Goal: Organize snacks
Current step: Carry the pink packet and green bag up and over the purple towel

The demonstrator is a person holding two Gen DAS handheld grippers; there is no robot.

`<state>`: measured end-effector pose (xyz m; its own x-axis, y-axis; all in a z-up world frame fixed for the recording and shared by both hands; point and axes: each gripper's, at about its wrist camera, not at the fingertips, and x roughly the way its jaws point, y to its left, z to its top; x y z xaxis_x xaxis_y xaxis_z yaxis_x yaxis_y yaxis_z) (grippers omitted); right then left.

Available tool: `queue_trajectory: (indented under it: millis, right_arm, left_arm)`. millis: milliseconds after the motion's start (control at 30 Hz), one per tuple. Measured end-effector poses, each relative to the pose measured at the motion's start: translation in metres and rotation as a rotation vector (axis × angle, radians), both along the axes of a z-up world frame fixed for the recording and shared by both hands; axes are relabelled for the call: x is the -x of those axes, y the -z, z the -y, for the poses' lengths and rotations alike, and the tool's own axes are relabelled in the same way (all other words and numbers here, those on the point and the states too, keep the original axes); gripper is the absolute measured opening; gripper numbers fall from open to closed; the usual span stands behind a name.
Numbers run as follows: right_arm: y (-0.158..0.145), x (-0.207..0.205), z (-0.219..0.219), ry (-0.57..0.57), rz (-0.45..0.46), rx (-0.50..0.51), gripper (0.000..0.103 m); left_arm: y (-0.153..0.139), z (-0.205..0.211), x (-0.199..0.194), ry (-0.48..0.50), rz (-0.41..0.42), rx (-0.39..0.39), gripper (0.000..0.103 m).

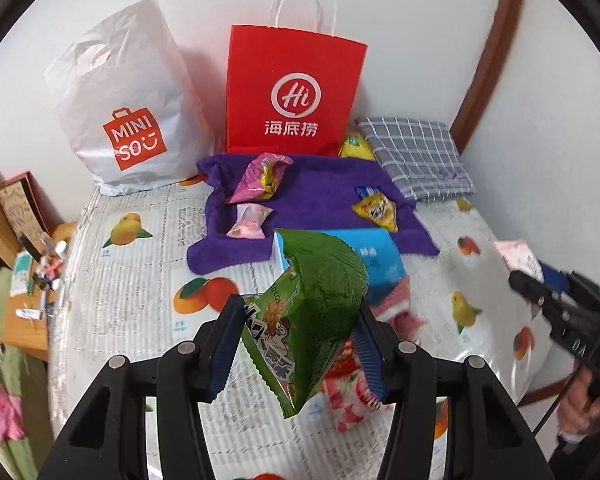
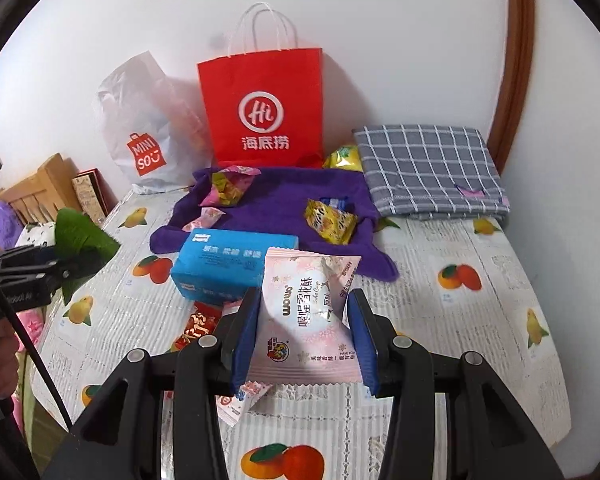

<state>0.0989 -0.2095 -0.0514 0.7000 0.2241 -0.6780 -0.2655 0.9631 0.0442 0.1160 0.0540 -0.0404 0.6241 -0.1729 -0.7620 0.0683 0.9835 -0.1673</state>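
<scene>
- Fingers of the left gripper point(image 1: 300, 344) stand partly closed, blue pads pressed on a green snack packet point(image 1: 312, 320) held above the table; fingers of the right gripper point(image 2: 304, 340) are likewise partly closed, clamped on a pale pink pastry packet point(image 2: 308, 320).
- Both held packets hang over the near part of the fruit-print tablecloth point(image 2: 480, 320), the green one at the left, the pink one toward the right.
- Just beyond lies a blue tissue pack point(image 2: 224, 268), with small red and pink wrappers point(image 2: 198, 324) loose beside and under it.
- Farther off, a purple towel point(image 2: 284, 204) carries three sorted snacks: a pink-and-yellow packet point(image 2: 228, 188), a small pink packet point(image 2: 206, 216) and a yellow packet point(image 2: 330, 220).
- Against the far wall stand a red paper bag point(image 2: 262, 112) and a white plastic bag point(image 2: 144, 136); a grey checked cloth point(image 2: 428, 168) lies at the far right.
- Judged step: carrying both packets to the towel. Done well, each packet goes to a bare patch near its like, the pink one beside the small pink packet, and the grip loosens only once the packet rests flat.
</scene>
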Motion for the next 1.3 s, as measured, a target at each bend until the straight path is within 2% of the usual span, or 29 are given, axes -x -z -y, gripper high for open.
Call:
queue_trajectory:
  millis: [133,300,433,533,800,1000,1300]
  right_arm:
    - [-0.009,-0.01,-0.011,-0.024,0.04,-0.025,0.044]
    - [-0.01,-0.024,-0.026,-0.072,0.06,-0.037,0.044]
    - [-0.008,-0.043,-0.035,-0.091,0.059,-0.021,0.044]
    - [-0.011,-0.056,-0.035,-0.086,0.073,-0.015,0.044]
    - [-0.006,-0.093,-0.029,-0.061,0.06,-0.046,0.044]
    - [0.006,-0.122,-0.016,-0.028,0.04,-0.071,0.044]
    - [0.018,-0.165,-0.007,-0.003,0.006,-0.099,0.044]
  left_arm:
    - [0.0,-0.001,-0.013,-0.014,0.009,0.034,0.051]
    - [0.003,0.002,-0.028,-0.014,0.033,0.005,0.051]
    - [0.003,-0.004,-0.042,-0.027,0.033,0.013,0.051]
    - [0.005,-0.007,-0.053,-0.041,0.038,-0.009,0.051]
    - [0.016,-0.018,-0.087,-0.073,0.013,0.003,0.051]
    - [0.027,-0.025,-0.108,-0.071,-0.016,0.047,0.051]
    - [0.039,-0.038,-0.137,-0.128,-0.042,0.026,0.051]
